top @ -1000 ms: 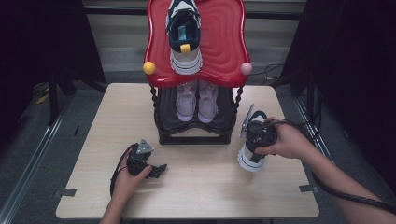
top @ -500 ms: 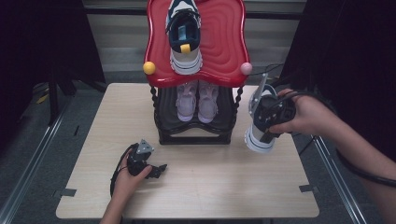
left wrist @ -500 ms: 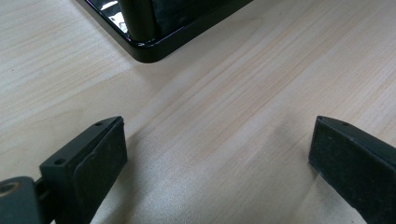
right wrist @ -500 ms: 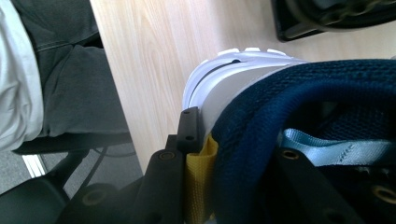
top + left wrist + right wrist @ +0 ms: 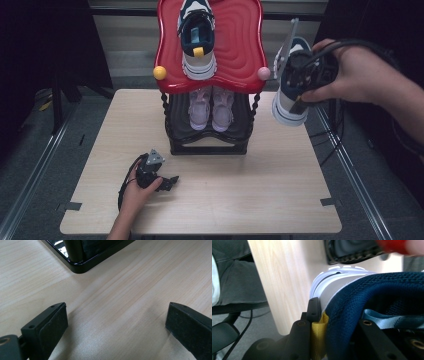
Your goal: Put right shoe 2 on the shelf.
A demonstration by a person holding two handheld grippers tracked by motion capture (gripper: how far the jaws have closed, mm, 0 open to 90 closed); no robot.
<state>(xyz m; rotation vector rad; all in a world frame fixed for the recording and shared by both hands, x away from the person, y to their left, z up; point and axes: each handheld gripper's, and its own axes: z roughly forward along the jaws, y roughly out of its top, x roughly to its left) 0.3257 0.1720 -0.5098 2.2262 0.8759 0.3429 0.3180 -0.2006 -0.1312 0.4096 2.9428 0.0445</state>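
**Shoe held beside the rack's red top**

High view: the right gripper (image 5: pixel 300 75) grips a navy-and-white shoe (image 5: pixel 290 102) in the air, just right of the rack (image 5: pixel 210 135) and its pink knob (image 5: pixel 264 73). Its mate (image 5: pixel 197 40) lies on the red top; a pink pair (image 5: pixel 211 106) sits below. The left gripper (image 5: pixel 167 182) rests on the surface (image 5: pixel 280 175) in front of the rack.

Left gripper view: jaws wide apart, empty, the rack's base corner (image 5: pixel 77 265) ahead.

Right gripper view: jaws clamped on the shoe's navy collar (image 5: pixel 367 305) and yellow tab (image 5: pixel 318 340).
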